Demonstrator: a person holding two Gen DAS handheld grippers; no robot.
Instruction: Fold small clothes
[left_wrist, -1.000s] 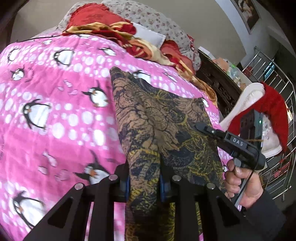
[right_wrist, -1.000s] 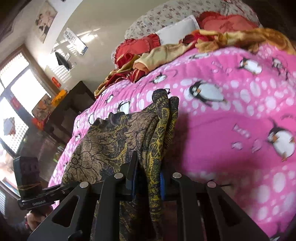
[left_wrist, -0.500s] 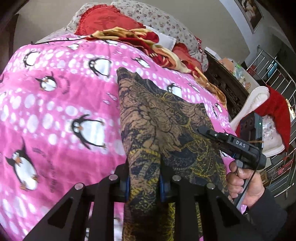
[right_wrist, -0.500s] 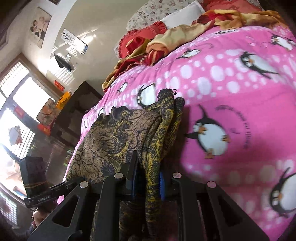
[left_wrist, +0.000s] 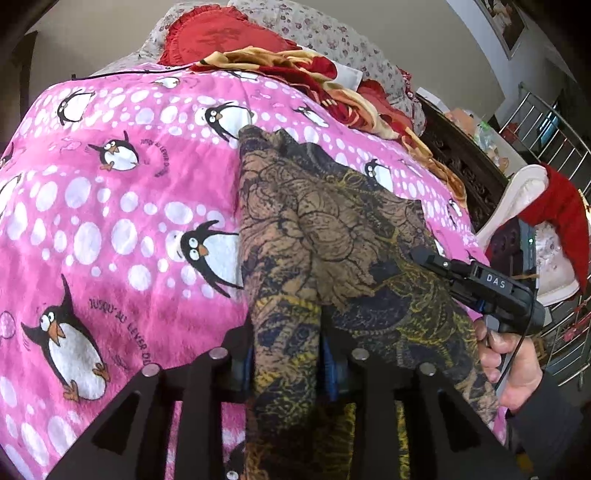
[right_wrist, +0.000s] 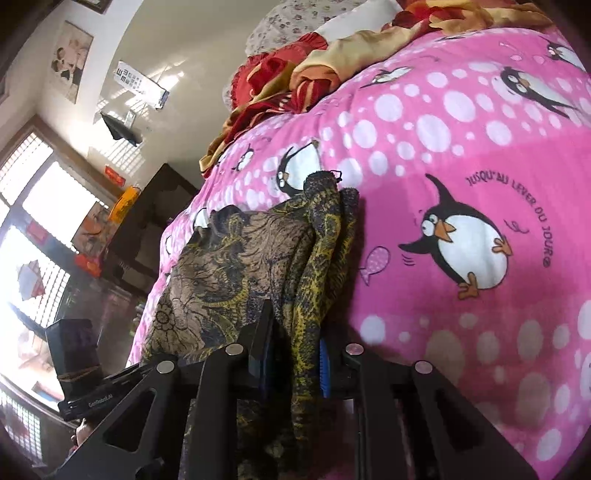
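Observation:
A brown, black and yellow patterned garment (left_wrist: 332, 229) lies on the pink penguin blanket (left_wrist: 110, 206), stretched between both grippers. My left gripper (left_wrist: 286, 354) is shut on its near edge. My right gripper (right_wrist: 295, 354) is shut on a bunched edge of the same garment (right_wrist: 236, 266). The right gripper also shows in the left wrist view (left_wrist: 480, 284), held by a hand at the garment's right edge. The left gripper shows in the right wrist view (right_wrist: 85, 391) at the lower left.
Red and yellow bedding (left_wrist: 295, 70) and floral pillows (left_wrist: 325, 33) pile at the bed's far end. A dark wooden cabinet (left_wrist: 461, 162) and a metal rack (left_wrist: 554, 129) with red and white cloth stand to the right of the bed.
Both grippers have moved with the garment across the blanket; the far bedding now looks farther off and more penguin print shows beside the garment. Both stay shut on it.

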